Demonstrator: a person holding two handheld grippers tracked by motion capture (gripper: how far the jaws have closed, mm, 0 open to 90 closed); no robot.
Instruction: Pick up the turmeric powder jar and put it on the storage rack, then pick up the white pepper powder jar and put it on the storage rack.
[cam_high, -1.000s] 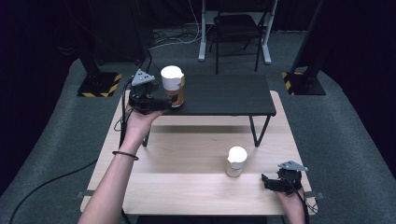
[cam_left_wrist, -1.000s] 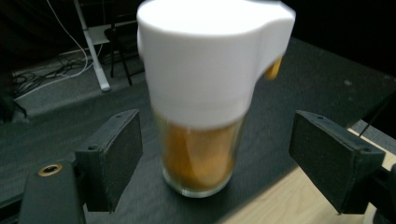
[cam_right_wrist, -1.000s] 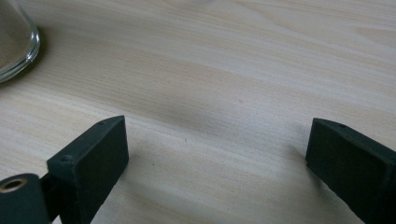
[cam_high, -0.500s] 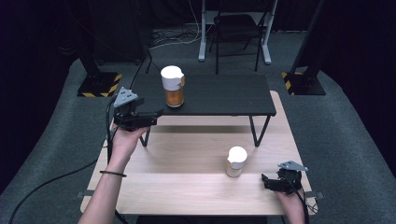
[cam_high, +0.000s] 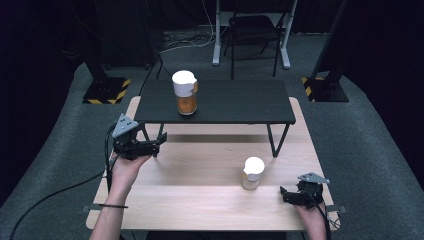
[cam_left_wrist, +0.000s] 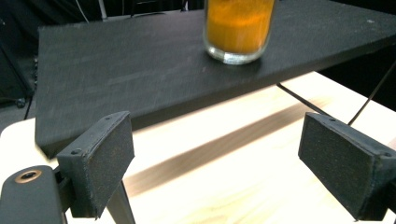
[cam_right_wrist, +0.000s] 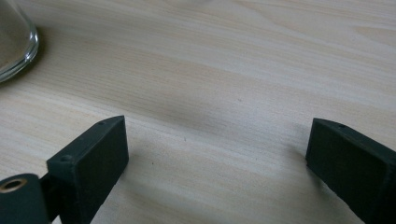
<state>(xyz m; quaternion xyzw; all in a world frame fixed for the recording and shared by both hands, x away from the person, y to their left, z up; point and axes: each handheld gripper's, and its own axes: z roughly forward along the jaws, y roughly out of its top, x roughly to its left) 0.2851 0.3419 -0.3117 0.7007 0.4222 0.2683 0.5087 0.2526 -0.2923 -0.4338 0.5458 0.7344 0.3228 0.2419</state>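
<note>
Jar (cam_high: 184, 92) of orange powder with white lid, upright on black shelf (cam_high: 240, 102) above the counter (cam_high: 200, 195). Left hand-held gripper (cam_high: 155, 146), jaws just widened and empty, near the shelf's front-left corner. Right hand-held gripper (cam_high: 284, 195) open, empty, just beside second white-lidded jar (cam_high: 252, 173).

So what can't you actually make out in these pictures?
- Orange jar, left gripper view: its top and lid are cut off by the upper edge.
- Second jar, right gripper view: cut by the left edge, contents unclear.
- That small jar, high view: too small to tell what it holds.
- Person, high view: forearms only, cut by the bottom edge.
</note>
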